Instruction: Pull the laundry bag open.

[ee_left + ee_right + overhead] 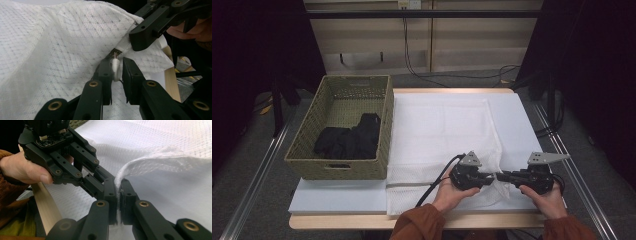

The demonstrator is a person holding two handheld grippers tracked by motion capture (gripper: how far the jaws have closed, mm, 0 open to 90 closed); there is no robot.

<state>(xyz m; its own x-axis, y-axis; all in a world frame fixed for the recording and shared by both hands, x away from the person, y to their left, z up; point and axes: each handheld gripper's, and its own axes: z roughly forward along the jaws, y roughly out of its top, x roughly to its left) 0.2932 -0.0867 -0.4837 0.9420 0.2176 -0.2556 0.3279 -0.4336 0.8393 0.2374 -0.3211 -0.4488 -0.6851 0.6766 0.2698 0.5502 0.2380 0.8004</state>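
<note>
1. The white mesh laundry bag (447,135), spread on the table (337,197), is pinched at its near edge by the closed right gripper (119,195).
2. The zipper pull (115,67) is clamped in the left gripper (116,71); fabric should be kept taut.

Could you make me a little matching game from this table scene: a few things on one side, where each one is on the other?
Things:
1. black clothes
2. wicker basket
3. white zip pull
4. mesh bag

Places:
A. between the left tongs
B. spread flat over the table
C. inside the basket
D. at the table's left edge

Pairs: 1-C, 2-D, 3-A, 4-B
</note>
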